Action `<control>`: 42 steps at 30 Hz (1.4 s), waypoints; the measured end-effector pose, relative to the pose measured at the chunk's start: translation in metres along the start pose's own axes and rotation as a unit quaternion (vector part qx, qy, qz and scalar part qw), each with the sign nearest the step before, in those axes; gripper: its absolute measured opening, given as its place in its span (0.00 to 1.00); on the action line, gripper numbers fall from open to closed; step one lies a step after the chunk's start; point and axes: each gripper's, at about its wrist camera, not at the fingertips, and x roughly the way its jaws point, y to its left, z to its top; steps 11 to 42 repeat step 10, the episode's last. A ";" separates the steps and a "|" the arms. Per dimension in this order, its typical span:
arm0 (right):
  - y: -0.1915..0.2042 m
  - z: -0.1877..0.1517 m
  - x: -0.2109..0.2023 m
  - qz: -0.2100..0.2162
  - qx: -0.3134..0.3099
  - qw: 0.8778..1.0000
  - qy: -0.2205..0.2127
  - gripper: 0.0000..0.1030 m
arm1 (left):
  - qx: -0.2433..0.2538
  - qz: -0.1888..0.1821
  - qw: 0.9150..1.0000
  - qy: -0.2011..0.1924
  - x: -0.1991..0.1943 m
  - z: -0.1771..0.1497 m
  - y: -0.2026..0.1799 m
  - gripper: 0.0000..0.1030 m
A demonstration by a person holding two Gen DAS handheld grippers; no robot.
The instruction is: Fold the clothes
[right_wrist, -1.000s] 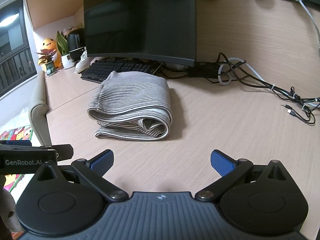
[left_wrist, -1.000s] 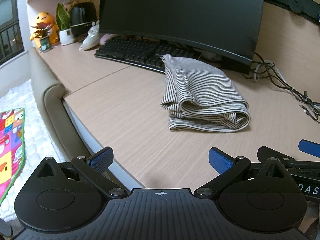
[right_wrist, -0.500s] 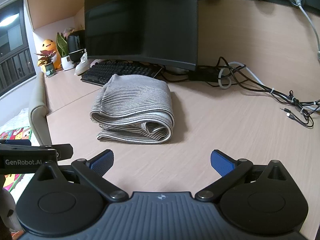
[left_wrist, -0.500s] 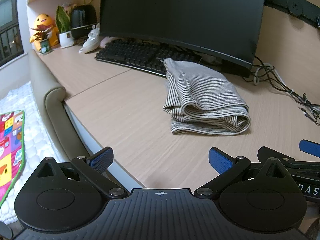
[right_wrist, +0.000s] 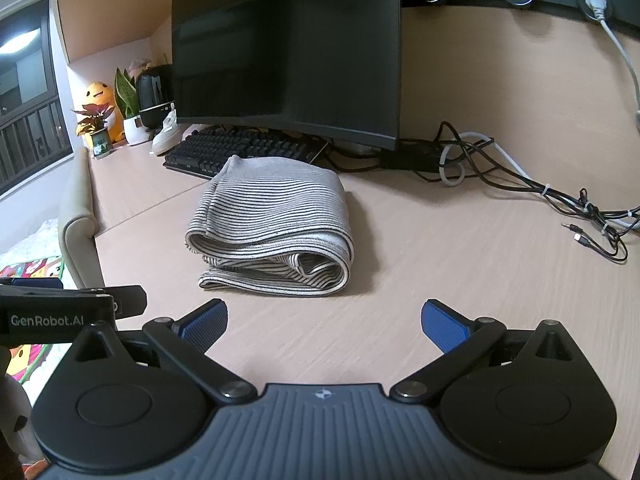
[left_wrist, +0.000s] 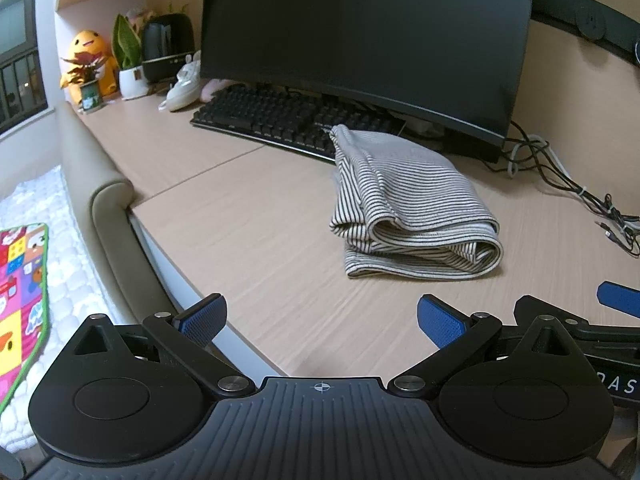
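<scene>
A grey and black striped garment (left_wrist: 408, 204) lies folded in a thick bundle on the wooden desk (left_wrist: 248, 216), in front of the keyboard. It also shows in the right wrist view (right_wrist: 272, 228). My left gripper (left_wrist: 320, 320) is open and empty, held back near the desk's front edge, left of the garment. My right gripper (right_wrist: 324, 322) is open and empty, in front of the garment and apart from it. The right gripper's blue pad (left_wrist: 618, 300) shows at the right edge of the left wrist view.
A black keyboard (left_wrist: 280, 120) and a dark monitor (left_wrist: 368, 32) stand behind the garment. Cables (right_wrist: 568, 204) lie at the right. Plants, a yellow toy (left_wrist: 90, 60) and a shoe sit at the far left. A padded beige rail (left_wrist: 104, 208) borders the desk's left edge.
Both grippers have drawn back slightly and tilted up, so the garment sits lower in both views. The garment has not moved. Both grippers stay open.
</scene>
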 end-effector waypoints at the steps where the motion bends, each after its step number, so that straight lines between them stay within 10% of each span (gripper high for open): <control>1: 0.000 0.000 0.000 0.000 -0.001 1.000 0.000 1.00 | -0.002 -0.001 1.000 0.001 0.000 0.001 0.000 1.00; 42: 0.001 0.016 0.005 -0.006 -0.001 1.000 -0.013 1.00 | 0.004 -0.021 0.999 -0.026 0.010 0.022 0.010 1.00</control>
